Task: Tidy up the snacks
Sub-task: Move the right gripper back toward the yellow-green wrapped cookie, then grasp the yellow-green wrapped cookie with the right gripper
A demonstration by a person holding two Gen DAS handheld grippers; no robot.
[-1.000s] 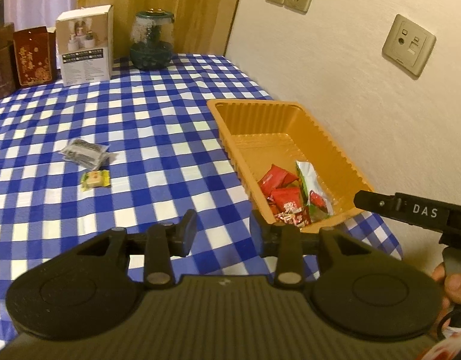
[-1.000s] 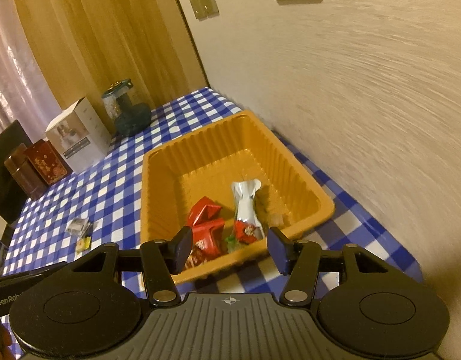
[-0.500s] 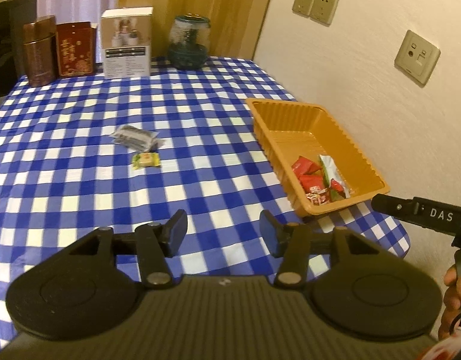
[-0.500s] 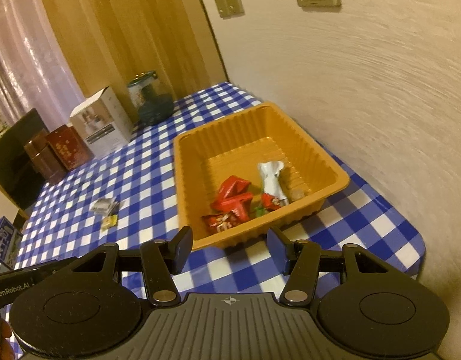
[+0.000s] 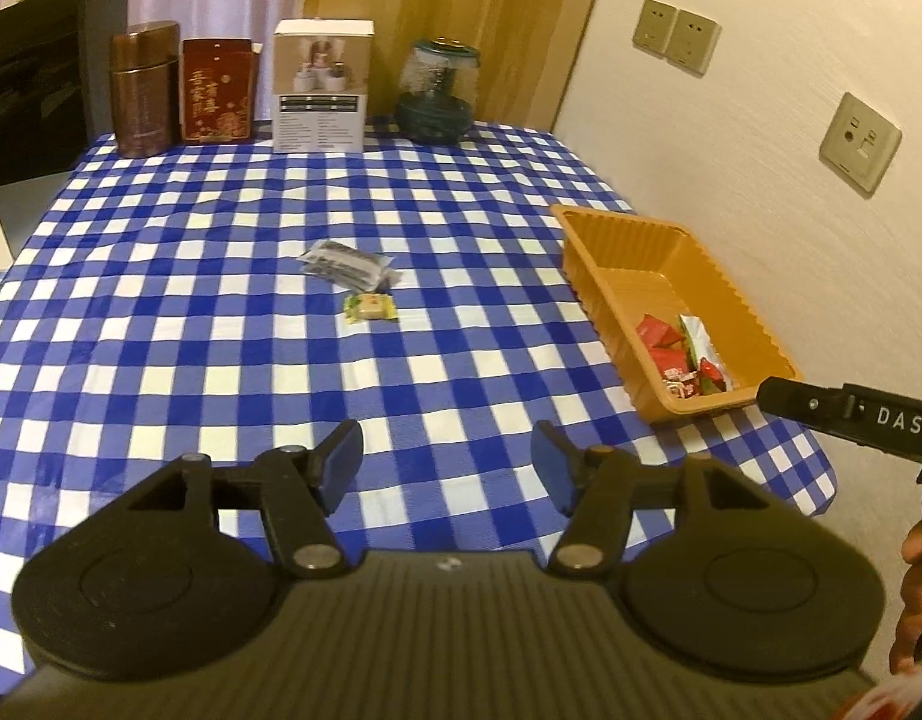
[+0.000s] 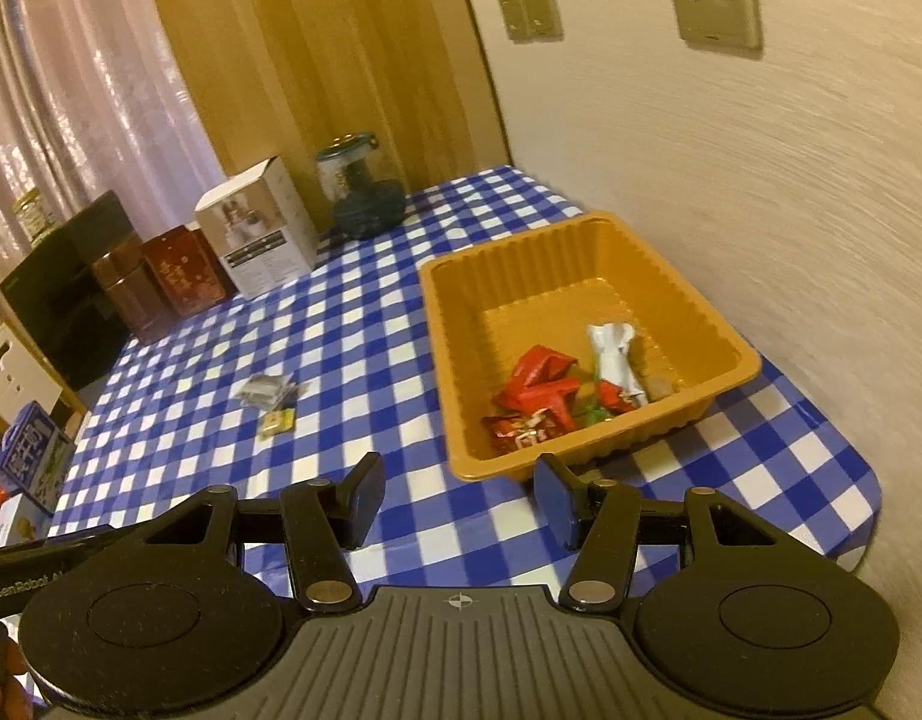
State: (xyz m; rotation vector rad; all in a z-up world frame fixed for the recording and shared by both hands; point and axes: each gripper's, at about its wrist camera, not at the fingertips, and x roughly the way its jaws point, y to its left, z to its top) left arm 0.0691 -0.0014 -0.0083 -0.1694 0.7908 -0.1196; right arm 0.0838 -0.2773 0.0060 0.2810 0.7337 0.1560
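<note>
Orange ribbed tray (image 6: 586,276) by the wall, holding red wrappers (image 6: 541,384) and a silver packet (image 6: 613,357). On the checked tablecloth (image 5: 221,324), well apart: dark sachet (image 5: 347,264), just beside it a yellow candy (image 5: 371,306). Left gripper (image 5: 446,468) just been opening, empty. Right gripper (image 6: 458,504) released, empty.

Dim warm light, fisheye-bent edges, wall seemingly motion-blurred

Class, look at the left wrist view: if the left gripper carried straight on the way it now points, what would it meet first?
Most likely the bare checked tablecloth, short of the yellow candy. The left gripper has empty, open jaws; depth is uncertain.
</note>
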